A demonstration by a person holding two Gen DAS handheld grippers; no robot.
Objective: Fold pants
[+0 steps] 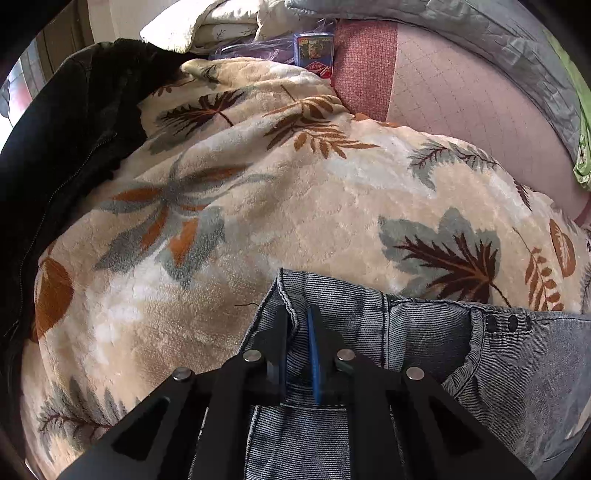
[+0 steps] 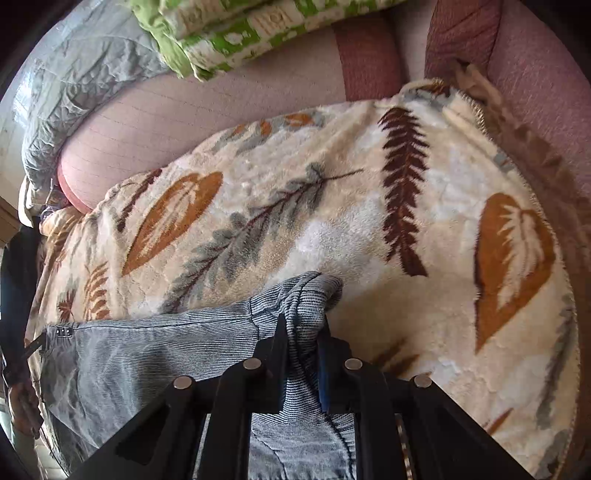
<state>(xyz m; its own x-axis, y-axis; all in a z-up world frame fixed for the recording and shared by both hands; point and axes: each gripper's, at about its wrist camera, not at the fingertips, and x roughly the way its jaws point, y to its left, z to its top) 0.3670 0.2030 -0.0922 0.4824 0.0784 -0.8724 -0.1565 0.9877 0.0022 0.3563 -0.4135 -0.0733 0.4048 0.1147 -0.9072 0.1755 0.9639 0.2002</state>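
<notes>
Left wrist view: the left gripper (image 1: 297,325) is closed on the near-left corner of the pants (image 1: 424,350), its fingers (image 1: 275,339) pinching the seamed edge of the grey denim. The pants lie on the leaf-patterned blanket (image 1: 295,192) at its near edge, with three dark rivets (image 1: 508,323) showing at the pocket. A black jacket (image 1: 66,147) lies along the blanket's left edge; a small printed box (image 1: 314,51) sits beyond its far edge.

Right wrist view: the right gripper (image 2: 301,328) is clamped on the opposite corner of the same denim (image 2: 166,350), which bunches into a rounded roll ahead of the fingers (image 2: 277,343). The blanket (image 2: 332,221) covers a pink mattress (image 2: 221,110); a green-patterned quilt (image 2: 229,33) lies at the far edge.

Risk: the right hold appears to take a thick roll, not a flat hem. On lifting, layers could slip unevenly and skew the fold. The plush pile may also drag on the denim and pull the blanket with it.
</notes>
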